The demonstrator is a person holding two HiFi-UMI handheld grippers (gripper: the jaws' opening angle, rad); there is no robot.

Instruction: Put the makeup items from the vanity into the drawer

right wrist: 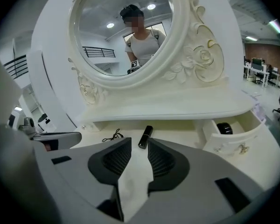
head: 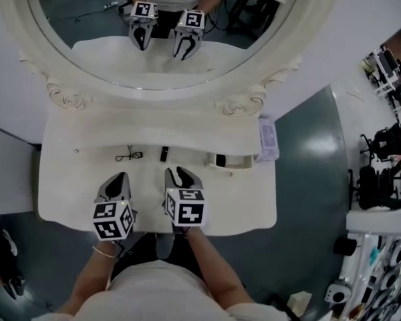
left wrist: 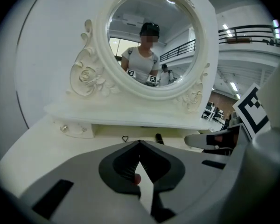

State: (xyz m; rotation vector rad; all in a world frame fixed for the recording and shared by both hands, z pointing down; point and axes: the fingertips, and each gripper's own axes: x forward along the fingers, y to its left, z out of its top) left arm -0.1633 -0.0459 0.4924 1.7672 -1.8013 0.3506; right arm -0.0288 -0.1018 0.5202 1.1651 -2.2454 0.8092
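ok, right gripper (right wrist: 139,142) has its jaws apart, nothing btwn them, aimed straight at the black tube (right wrist: 145,137) lying on the vanity top (head: 240,199) just past the tips. it's lined up along the tube's length, so i'd say it's set to slide round it. left gripper (left wrist: 140,143) has jaws pressed together, empty, hanging beside the right one, prob just keeping clear. small drawer (right wrist: 233,136) on the right stands open w/ a round black pot (right wrist: 224,128) inside, ready for the tube. black cord thing (right wrist: 113,136) lies left of the tube, apart from it.
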